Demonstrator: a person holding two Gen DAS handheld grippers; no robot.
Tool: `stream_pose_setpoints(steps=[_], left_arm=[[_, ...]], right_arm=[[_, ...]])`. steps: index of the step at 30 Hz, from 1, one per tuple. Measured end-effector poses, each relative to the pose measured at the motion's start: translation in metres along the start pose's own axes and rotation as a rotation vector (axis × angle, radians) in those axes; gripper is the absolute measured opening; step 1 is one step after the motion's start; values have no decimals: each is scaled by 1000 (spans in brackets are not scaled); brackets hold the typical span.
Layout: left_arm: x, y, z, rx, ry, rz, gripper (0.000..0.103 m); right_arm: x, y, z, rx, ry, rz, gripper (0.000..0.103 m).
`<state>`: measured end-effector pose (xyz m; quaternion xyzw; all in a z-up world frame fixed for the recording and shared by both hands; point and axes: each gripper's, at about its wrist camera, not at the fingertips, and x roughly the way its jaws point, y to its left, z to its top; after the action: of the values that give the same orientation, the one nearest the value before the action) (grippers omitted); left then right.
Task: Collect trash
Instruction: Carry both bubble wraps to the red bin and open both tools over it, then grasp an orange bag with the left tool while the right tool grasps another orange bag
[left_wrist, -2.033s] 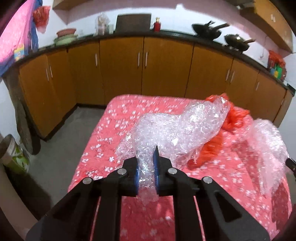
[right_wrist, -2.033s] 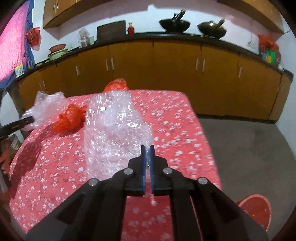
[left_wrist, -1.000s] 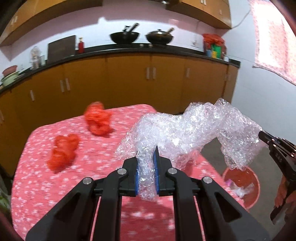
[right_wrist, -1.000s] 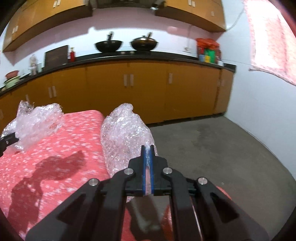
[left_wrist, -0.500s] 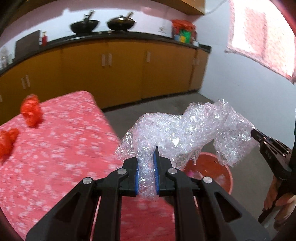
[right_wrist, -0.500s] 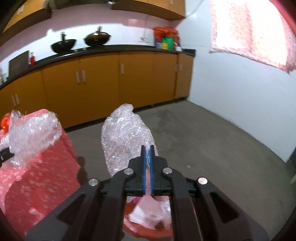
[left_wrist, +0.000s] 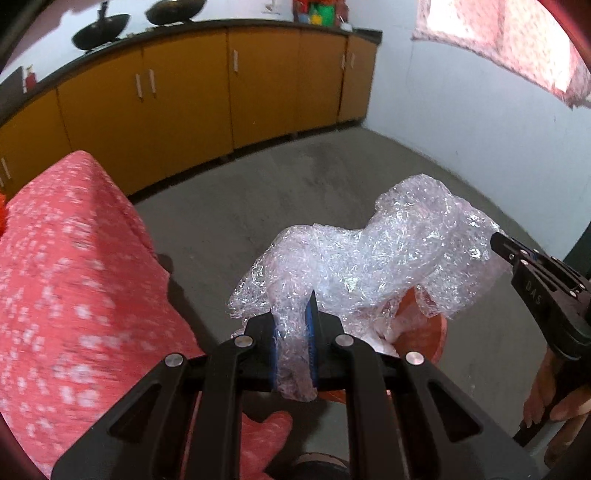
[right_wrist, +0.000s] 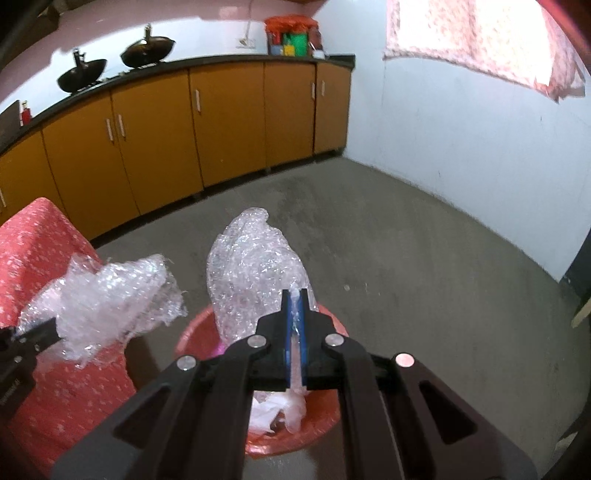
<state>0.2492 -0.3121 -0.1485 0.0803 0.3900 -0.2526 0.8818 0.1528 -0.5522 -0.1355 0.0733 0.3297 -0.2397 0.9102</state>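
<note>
Left gripper (left_wrist: 293, 314) clamped on a wad of bubble wrap (left_wrist: 362, 258); the sheet is pinched between the blue pads at lower centre of the left wrist view and billows up and to the right. Right gripper (right_wrist: 294, 295) clenched on a second bubble wrap piece (right_wrist: 255, 280), a thin edge squeezed between its nearly closed pads, bulk standing up just above them at frame centre.

Red bin (right_wrist: 325, 424) sits on the grey floor, lower centre of the right wrist view, directly below the right gripper's piece; white crumpled plastic already lies inside. In the left wrist view the bin rim (left_wrist: 436, 332) shows just right of the fingers, mostly hidden by the wrap.

Each gripper also appears in the other's view: right one at the right edge with a hand (left_wrist: 557, 402) on its grip, left one at the lower left edge.

Table with red flowered cloth (left_wrist: 66, 277) fills the left side. Orange cabinets (right_wrist: 229, 114) run across the upper left, woks (right_wrist: 147, 46) on the counter.
</note>
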Motion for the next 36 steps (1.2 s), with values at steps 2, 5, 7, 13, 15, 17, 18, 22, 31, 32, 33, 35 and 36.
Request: stream_pose_setpoints(steps=[2, 5, 7, 13, 15, 17, 18, 22, 31, 32, 33, 35, 36], left_arm=[[11, -9, -1, 15, 19, -4, 12], [29, -23, -4, 36, 49, -11, 12], [40, -28, -4, 50, 64, -20, 12], [66, -41, -2, 74, 95, -41, 12], [70, -43, -2, 82, 97, -45, 13], [74, -47, 0, 91, 93, -47, 14], [74, -48, -1, 91, 91, -48, 17], [70, -47, 3, 79, 54, -52, 28], [60, -37, 13, 8, 20, -46, 30], [57, -33, 15, -4, 13, -42, 30], [54, -29, 17, -13, 7, -39, 30], [44, -19, 21, -39, -7, -37, 30], [39, -15, 23, -53, -13, -39, 30]], right_arm=[[10, -8, -5, 22, 24, -5, 5], [21, -17, -11, 39, 47, -13, 5], [29, -21, -14, 38, 60, -18, 5], [48, -28, -17, 50, 88, -23, 5], [55, -31, -18, 61, 99, -15, 5], [61, -30, -18, 65, 108, 1, 6], [67, -29, -13, 64, 112, 9, 6], [69, -23, -12, 43, 100, 26, 10], [56, -18, -10, 29, 69, 40, 10], [53, -18, -9, 26, 62, 40, 10], [51, -18, -8, 25, 54, 39, 11], [45, -18, -5, 27, 42, 38, 12], [42, -18, -3, 27, 34, 35, 12]])
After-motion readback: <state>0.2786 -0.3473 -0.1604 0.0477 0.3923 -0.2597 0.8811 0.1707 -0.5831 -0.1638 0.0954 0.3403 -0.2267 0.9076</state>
